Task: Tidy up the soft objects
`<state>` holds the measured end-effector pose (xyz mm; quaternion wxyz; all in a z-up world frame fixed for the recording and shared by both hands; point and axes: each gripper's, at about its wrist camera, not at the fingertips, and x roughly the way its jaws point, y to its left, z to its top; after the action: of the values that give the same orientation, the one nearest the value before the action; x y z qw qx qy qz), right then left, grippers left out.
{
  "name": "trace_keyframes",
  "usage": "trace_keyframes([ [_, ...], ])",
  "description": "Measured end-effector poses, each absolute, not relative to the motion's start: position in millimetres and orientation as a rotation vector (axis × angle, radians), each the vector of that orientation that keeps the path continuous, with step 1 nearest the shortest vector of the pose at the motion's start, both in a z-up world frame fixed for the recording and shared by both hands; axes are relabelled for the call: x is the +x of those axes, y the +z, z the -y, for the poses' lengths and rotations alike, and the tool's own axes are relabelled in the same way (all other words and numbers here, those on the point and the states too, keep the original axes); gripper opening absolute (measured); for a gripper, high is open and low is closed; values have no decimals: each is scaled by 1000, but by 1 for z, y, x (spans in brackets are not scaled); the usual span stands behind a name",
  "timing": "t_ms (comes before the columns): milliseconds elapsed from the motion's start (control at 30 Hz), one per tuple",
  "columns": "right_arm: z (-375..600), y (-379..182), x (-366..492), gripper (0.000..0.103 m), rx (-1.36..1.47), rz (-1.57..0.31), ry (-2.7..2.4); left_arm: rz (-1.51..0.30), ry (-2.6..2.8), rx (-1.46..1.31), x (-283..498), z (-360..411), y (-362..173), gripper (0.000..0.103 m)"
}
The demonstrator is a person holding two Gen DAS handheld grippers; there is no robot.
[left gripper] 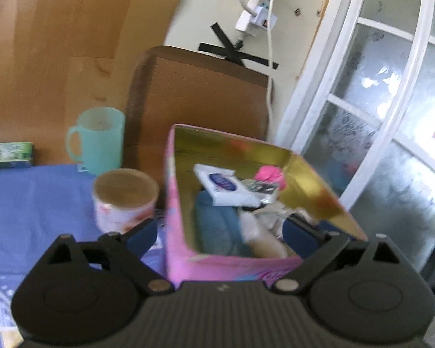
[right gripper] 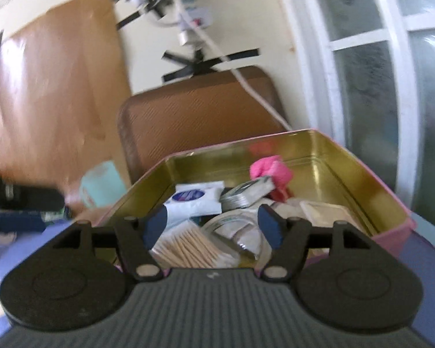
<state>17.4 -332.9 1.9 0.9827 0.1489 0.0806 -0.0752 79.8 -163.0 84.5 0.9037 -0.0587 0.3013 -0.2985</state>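
Looking across the blue-clothed worktop (left gripper: 29, 203), the big thing here is the pink tin box (left gripper: 177, 217) with its gold inside, sitting in front of a brown chair back (left gripper: 200, 98). Both grippers are at it. The left gripper (left gripper: 220, 232) is spread wide, one finger (left gripper: 142, 235) outside the tin's left wall and the other over its right side, nothing gripped between them. The right gripper (right gripper: 214, 226) hangs over the tin's near edge, fingers well apart too, holding nothing. Inside the tin: a folded blue cloth (left gripper: 217, 226) low on the left, a white packet (left gripper: 223, 185) with a blue oval on top, a bundle of cotton swabs (right gripper: 191, 249) at the near edge, and a pink soft piece (right gripper: 272, 174) near the back wall. Left of the tin stand a mint mug (left gripper: 98, 139) and a small patterned cup (left gripper: 124, 200). Everything's motion-blurred; the clear and silvery bits in the middle are hard to name.
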Motion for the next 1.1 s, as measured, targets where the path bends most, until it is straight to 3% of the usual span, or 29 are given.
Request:
trace_keyframes([
  [167, 322, 9, -8, 74, 345, -113, -146, -590, -555, -69, 58, 148, 86, 101],
  [400, 322, 16, -29, 92, 514, -154, -68, -555, -482, 3, 25, 132, 89, 103],
  [1100, 272, 28, -62, 99, 567, -228, -89, -528, -390, -8, -4, 80, 72, 103],
])
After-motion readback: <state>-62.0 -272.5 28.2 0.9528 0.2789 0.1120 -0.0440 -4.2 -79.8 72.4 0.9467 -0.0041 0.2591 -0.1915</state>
